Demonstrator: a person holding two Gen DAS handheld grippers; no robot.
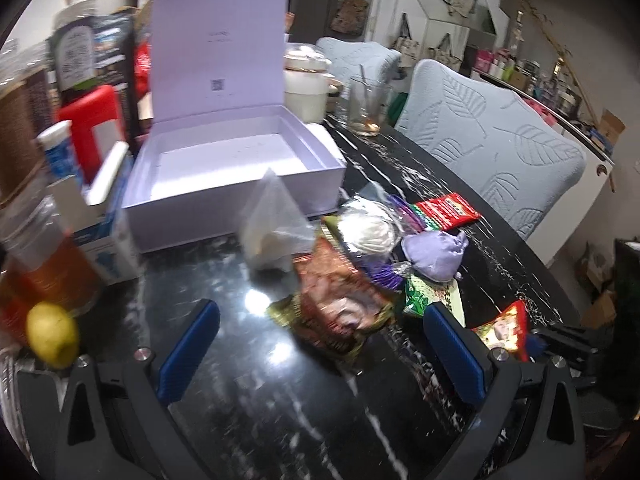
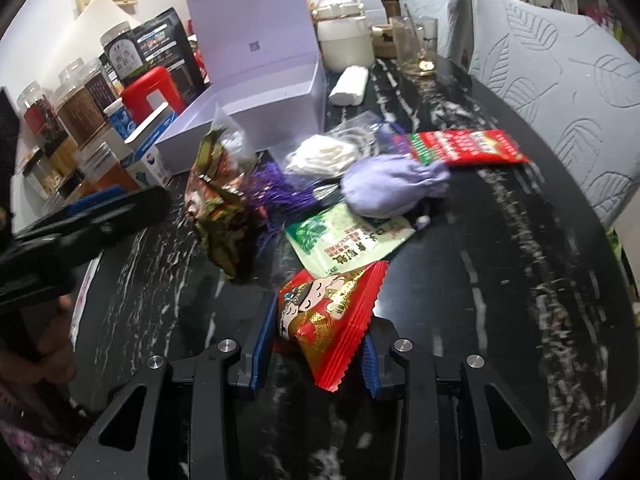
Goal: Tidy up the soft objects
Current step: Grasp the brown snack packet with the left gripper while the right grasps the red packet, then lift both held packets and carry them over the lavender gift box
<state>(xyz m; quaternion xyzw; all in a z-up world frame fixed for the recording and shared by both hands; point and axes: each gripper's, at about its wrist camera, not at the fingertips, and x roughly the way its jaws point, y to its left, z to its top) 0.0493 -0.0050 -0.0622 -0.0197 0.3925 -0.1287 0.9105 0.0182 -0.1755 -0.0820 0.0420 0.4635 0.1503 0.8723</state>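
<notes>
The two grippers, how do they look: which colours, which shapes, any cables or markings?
Both look alike. The left gripper and the right gripper have black angular frames with triangular cut-outs and round silver screw heads. Each finger carries a blue ribbed pad. No cables or printed markings are visible in either wrist view.

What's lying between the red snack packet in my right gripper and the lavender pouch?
A green-and-white sachet, lying flat on the table, sits between the red snack packet and lavender pouch; right wrist view shows it.
</notes>
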